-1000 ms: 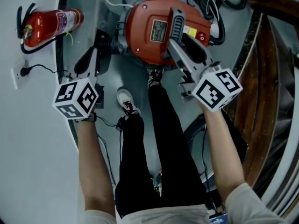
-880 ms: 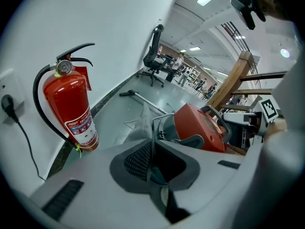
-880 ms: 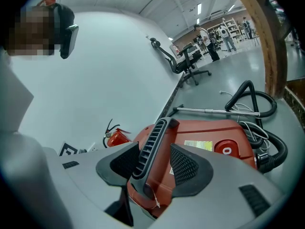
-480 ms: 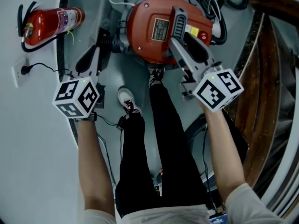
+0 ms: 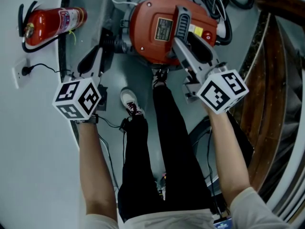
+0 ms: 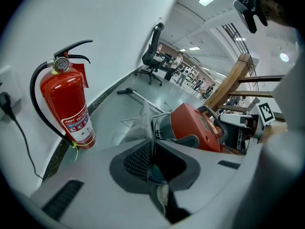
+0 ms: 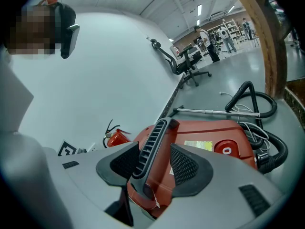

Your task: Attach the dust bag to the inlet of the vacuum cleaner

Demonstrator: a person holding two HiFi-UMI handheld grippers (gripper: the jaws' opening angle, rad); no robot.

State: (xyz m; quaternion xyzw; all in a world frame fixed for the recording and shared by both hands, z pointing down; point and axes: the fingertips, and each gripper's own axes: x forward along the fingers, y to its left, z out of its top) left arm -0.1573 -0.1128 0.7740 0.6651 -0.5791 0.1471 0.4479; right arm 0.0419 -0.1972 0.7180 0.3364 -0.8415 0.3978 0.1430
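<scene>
The red vacuum cleaner [image 5: 152, 30] stands on the grey floor in front of the person's feet, with its dark ribbed handle [image 5: 181, 25] on top. My right gripper [image 5: 188, 49] reaches in from the lower right. Its jaws sit on either side of that handle [image 7: 151, 144] and are closed onto it. At the vacuum's left side my left gripper [image 5: 96, 56] has its jaws almost together on a thin edge. In the left gripper view a pale grey dust bag [image 6: 138, 123] rises just beyond the pads. The inlet itself is hidden.
A red fire extinguisher [image 5: 50, 25] stands by the wall, left of the vacuum, above a wall socket [image 5: 21, 73] with a plug. The black hose [image 7: 255, 104] and a metal wand [image 7: 214, 111] lie behind the vacuum. A wooden railing [image 5: 267, 80] runs along the right. The person's legs [image 5: 162, 142] are between the grippers.
The vacuum sits a touch higher in the head view. Both grippers keep their places and their holds.
</scene>
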